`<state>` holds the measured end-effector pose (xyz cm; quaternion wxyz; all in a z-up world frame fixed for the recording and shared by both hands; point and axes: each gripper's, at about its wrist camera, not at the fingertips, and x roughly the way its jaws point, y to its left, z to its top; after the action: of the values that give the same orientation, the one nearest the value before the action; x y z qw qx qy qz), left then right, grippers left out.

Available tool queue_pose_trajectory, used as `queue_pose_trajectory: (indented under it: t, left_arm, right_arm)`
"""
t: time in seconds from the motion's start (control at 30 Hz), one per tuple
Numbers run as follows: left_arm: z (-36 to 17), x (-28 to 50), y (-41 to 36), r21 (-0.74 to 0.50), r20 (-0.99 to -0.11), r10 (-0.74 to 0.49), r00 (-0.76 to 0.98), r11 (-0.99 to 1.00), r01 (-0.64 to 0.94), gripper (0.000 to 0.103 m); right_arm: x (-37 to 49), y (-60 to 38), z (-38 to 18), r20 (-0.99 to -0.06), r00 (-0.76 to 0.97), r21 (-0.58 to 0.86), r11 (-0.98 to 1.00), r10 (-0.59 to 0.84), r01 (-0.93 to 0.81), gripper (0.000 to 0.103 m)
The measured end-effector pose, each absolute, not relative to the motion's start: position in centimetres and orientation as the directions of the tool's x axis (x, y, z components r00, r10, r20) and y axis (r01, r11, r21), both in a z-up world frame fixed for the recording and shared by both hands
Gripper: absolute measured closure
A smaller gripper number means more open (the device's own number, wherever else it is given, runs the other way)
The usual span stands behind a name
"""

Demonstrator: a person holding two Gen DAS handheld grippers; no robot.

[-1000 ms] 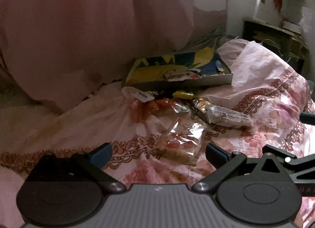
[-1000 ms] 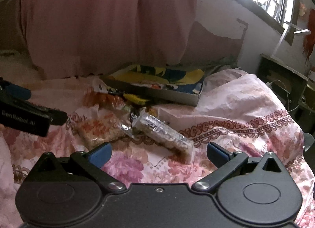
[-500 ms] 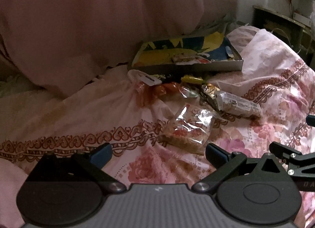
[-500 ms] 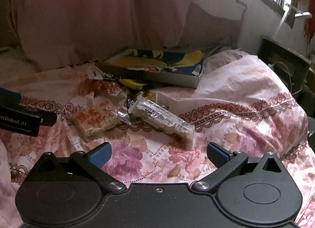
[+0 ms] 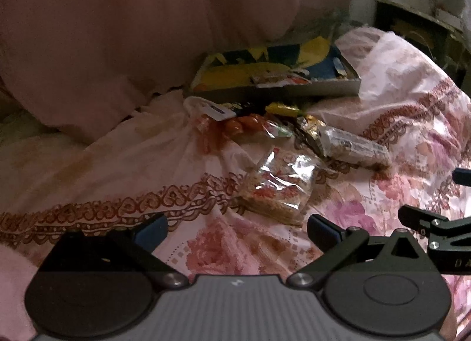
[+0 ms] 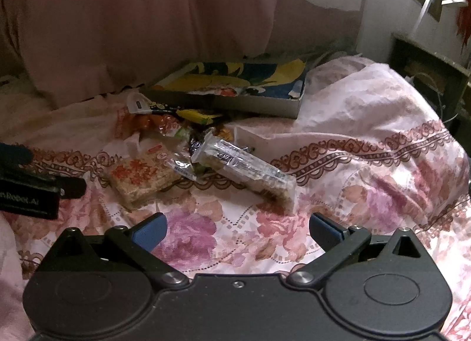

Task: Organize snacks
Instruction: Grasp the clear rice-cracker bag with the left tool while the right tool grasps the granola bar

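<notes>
While hovering above the floral bedsheet (image 6: 368, 164), stayed empty with jaws spread wide: left gripper (image 5: 237, 227), right gripper (image 6: 237, 227). Lay at 12 o'clock of each: square rice cracker pack (image 5: 278, 191), long clear-wrapped bar (image 6: 244, 170). Sat farther off, possibly holding snacks: shallow cardboard box (image 6: 256, 104).

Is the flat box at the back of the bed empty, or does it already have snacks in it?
Not empty. The flat box lies open-topped, with at least one wrapped snack inside on its yellow and blue lining; most snacks lie outside on the bedspread.
</notes>
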<state>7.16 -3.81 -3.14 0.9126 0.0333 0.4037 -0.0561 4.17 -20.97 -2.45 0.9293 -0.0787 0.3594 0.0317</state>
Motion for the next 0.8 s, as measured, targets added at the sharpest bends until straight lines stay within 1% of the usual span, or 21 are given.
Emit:
queue_pose_trajectory:
  t: [0.37, 0.6, 0.8]
  left_arm:
    - [-3.8, 10.6, -4.9, 0.030, -0.800, -0.089, 0.593, 0.982, 0.189, 0.000]
    - [-4.3, 13.1, -6.1, 0.107, -0.804, -0.078, 0.590, 0.956, 0.272, 0.000]
    - [-4.3, 15.0, -7.3, 0.126, -0.788, -0.126, 0.603, 0.925, 0.358, 0.000]
  right_arm:
    - [7.4, -22.5, -2.5, -0.732, 0.681, -0.070, 0.990, 0.035, -0.126, 0.001]
    - [10.3, -23.5, -2.8, -0.741, 0.671, -0.132, 0.980, 0.003, -0.150, 0.001]
    - [12.3, -24.3, -3.2, -0.728, 0.686, -0.144, 0.976, 0.008, -0.164, 0.001]
